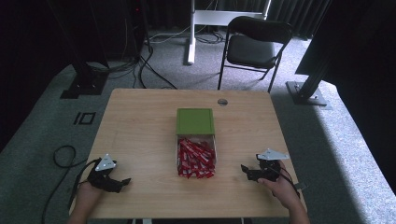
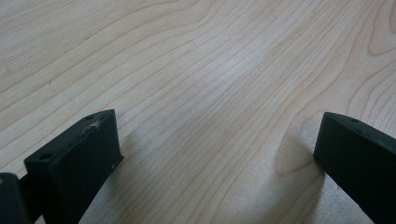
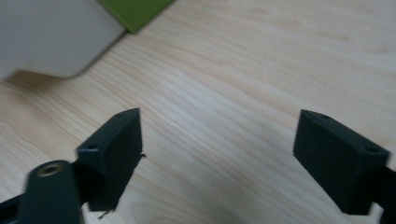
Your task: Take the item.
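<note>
High view shows a light wooden table [image 1: 140,121] with a clear box [image 1: 196,156] at its middle, packed with small red sachets [image 1: 195,159]. Its green lid [image 1: 195,121] lies just beyond, at the box's far edge. Near the front left corner, the left gripper [image 1: 120,183] rests with its jaws wide apart and nothing between them. Near the front right, the right gripper [image 1: 246,171] points toward the box, jaws also spread and empty over bare wood. The likely risks: the loose, heaped sachets could spill if a jaw digs in, and a sideways approach could push the light box along the table.
</note>
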A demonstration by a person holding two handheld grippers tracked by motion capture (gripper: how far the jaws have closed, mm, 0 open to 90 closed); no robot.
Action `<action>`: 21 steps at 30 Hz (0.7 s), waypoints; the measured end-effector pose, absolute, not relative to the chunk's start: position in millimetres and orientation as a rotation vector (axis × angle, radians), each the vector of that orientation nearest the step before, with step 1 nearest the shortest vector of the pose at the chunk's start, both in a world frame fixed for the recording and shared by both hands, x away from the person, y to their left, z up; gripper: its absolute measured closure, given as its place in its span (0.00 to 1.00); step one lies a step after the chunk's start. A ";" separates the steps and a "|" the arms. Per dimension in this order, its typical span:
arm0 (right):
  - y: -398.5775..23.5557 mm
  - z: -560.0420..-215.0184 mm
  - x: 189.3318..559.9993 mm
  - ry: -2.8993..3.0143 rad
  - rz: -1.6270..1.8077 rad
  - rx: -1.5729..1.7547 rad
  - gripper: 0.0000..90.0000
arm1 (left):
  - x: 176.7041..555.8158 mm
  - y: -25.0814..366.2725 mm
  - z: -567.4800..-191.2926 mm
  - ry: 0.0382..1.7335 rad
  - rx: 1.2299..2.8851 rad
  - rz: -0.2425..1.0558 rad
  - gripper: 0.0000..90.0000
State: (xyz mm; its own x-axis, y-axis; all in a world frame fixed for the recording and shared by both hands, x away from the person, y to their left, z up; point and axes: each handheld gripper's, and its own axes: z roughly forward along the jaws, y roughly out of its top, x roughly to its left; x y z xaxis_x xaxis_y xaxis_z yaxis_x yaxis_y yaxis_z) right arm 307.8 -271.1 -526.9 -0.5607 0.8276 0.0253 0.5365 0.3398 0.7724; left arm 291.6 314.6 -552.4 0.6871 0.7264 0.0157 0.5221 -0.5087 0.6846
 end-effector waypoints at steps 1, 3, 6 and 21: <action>-269.6 -523.9 308.0 2.245 1.082 1.198 0.19 | 291.6 314.6 -552.4 0.952 2.231 0.397 0.01; -266.2 -518.0 308.7 2.242 1.092 1.182 0.19 | 291.6 314.6 -552.4 0.952 2.231 0.397 0.01; -262.8 -509.4 310.4 2.236 1.099 1.170 0.19 | 291.6 314.6 -552.4 0.952 2.231 0.397 0.01; -233.7 -467.6 313.4 2.237 1.215 1.064 0.19 | 291.6 314.6 -552.4 0.952 2.231 0.397 0.01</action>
